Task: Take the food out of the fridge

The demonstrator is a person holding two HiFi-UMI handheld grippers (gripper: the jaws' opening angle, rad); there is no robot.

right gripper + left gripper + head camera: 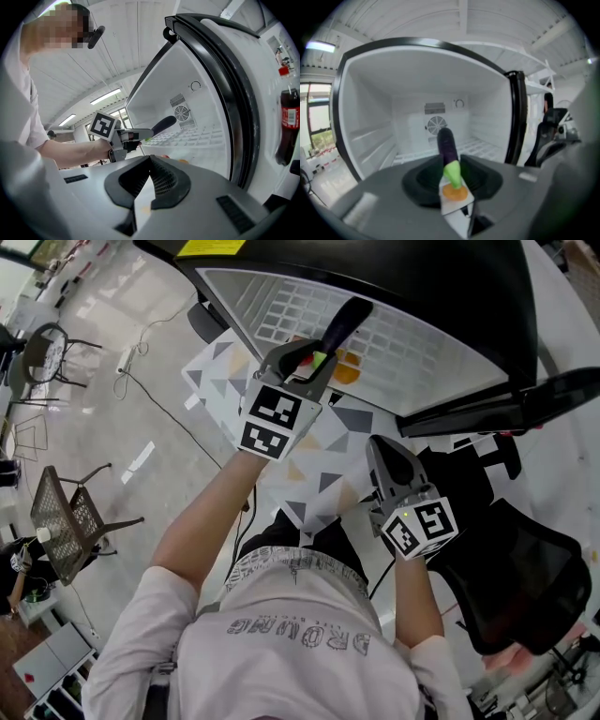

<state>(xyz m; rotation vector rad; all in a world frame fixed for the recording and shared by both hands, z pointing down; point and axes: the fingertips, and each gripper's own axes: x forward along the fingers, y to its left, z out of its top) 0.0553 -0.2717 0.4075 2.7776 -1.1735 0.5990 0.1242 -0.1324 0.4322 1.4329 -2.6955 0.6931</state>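
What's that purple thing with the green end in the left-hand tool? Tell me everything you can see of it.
It is an eggplant, probably a plastic toy: long, smooth and dark purple with a rounded tip and a light green cap. The left gripper is clamped on the cap end. The purple body sticks out forward into the open fridge, held in the air above the shelf. Nothing else appears to touch it.

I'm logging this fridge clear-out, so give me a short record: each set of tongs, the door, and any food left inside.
Left tongs: shut on the eggplant, raised above the wire shelf
Right tongs: shut, empty
Fridge door: open, cola bottle in its rack
Left on shelf: an orange food item
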